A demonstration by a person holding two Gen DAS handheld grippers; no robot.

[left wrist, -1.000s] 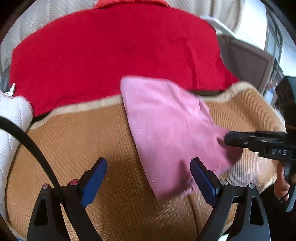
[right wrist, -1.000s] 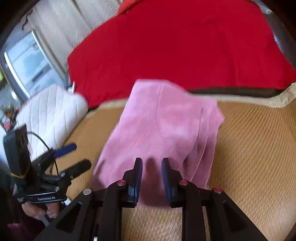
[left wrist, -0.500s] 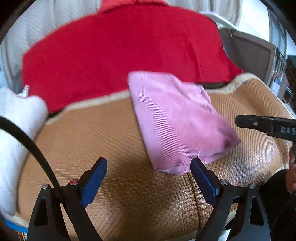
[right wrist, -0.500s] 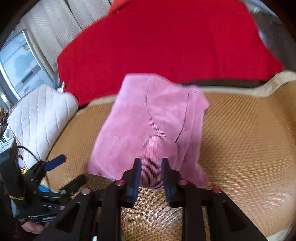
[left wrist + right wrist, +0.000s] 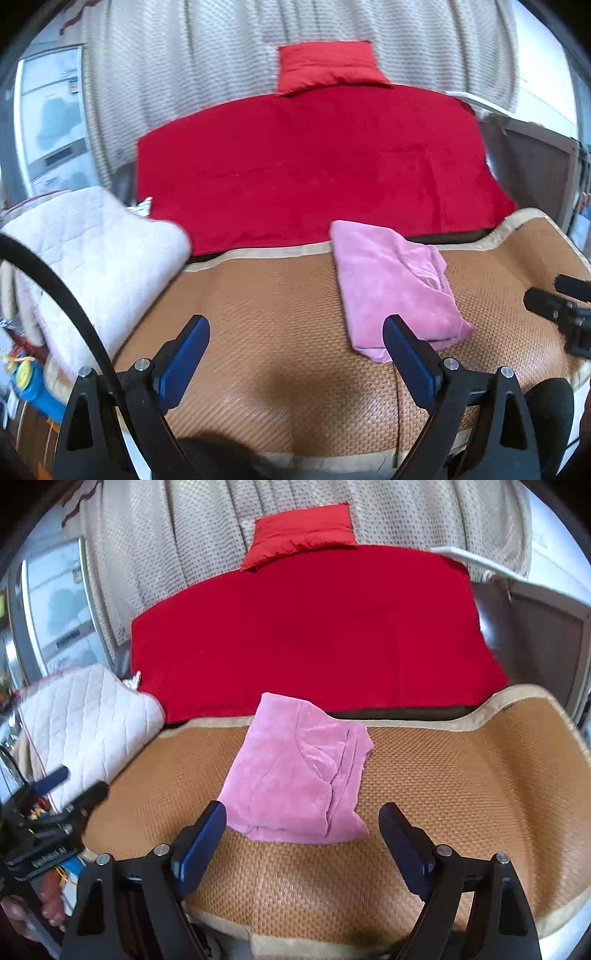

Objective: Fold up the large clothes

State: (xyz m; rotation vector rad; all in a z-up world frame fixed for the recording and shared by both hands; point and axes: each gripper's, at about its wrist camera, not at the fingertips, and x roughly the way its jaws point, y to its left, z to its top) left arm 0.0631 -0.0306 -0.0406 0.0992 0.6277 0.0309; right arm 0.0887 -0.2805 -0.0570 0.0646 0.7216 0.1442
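A pink garment (image 5: pixel 395 288) lies folded into a small rectangle on the brown woven mat (image 5: pixel 266 325); it also shows in the right wrist view (image 5: pixel 299 775). My left gripper (image 5: pixel 295 354) is open and empty, held back above the mat's near part, left of the garment. My right gripper (image 5: pixel 303 842) is open and empty, just short of the garment's near edge. The right gripper shows at the right edge of the left wrist view (image 5: pixel 557 306). The left gripper shows at the left in the right wrist view (image 5: pixel 62 786).
A red blanket (image 5: pixel 317 162) covers the bed behind the mat (image 5: pixel 461 782), with a red pillow (image 5: pixel 328 66) at the back. A white quilted bundle (image 5: pixel 88 254) lies at the left. A beige curtain (image 5: pixel 177 535) hangs behind.
My right gripper has opened, let go of the pink garment and pulled back. Both grippers have drawn away from the bed, so more of the room shows. The garment lies still.
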